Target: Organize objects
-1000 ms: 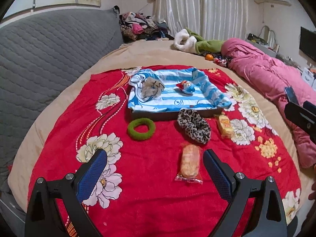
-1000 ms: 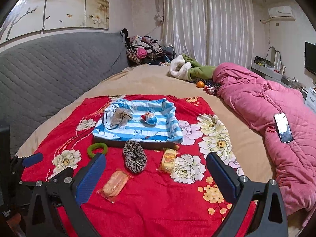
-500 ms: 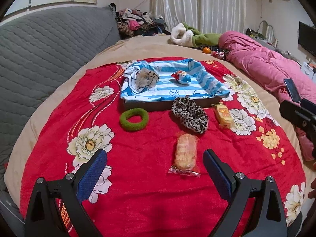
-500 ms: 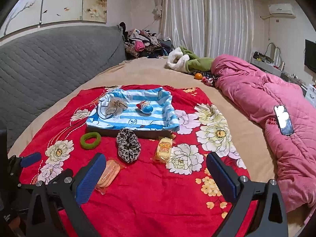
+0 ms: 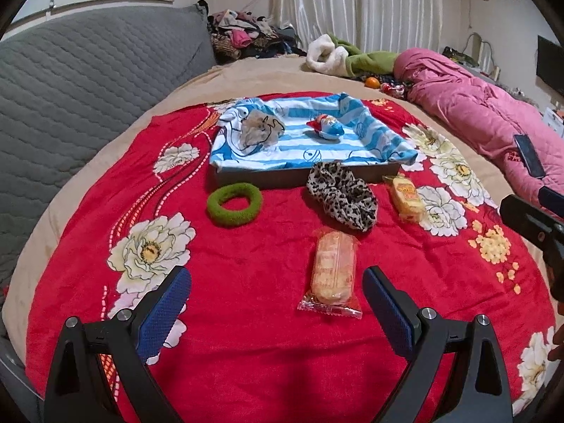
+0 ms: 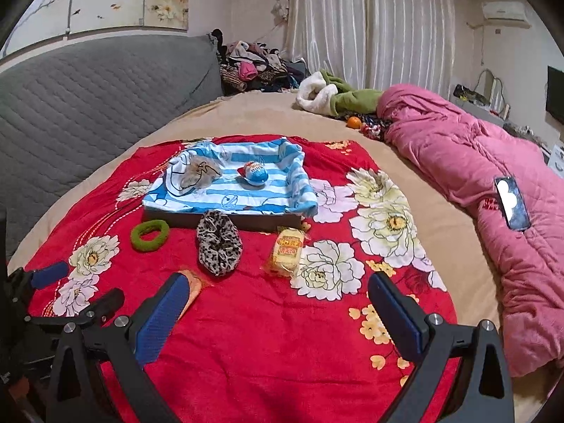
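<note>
Small objects lie scattered on a red floral blanket (image 5: 246, 317) spread over a bed. In the left wrist view, a wrapped orange biscuit packet (image 5: 333, 271) lies just ahead of the left gripper (image 5: 276, 303), whose blue-padded fingers stand wide apart with nothing between them. Beyond it sit a green hair scrunchie (image 5: 234, 204), a leopard-print scrunchie (image 5: 342, 199) and a yellow snack packet (image 5: 407, 197) — all in front of a tray (image 5: 310, 176) lined with blue-striped cloth. In the tray lie a grey-brown fluffy item (image 5: 261, 128) and a red, white and blue egg-shaped toy (image 5: 326, 127).

In the right wrist view, the right gripper (image 6: 276, 312) also has its fingers spread wide, holding nothing. The yellow snack packet (image 6: 285, 252) lies ahead of it — the leopard-print scrunchie (image 6: 218, 243) to its left. A phone (image 6: 513, 202) rests on a pink quilt (image 6: 493, 162).
</note>
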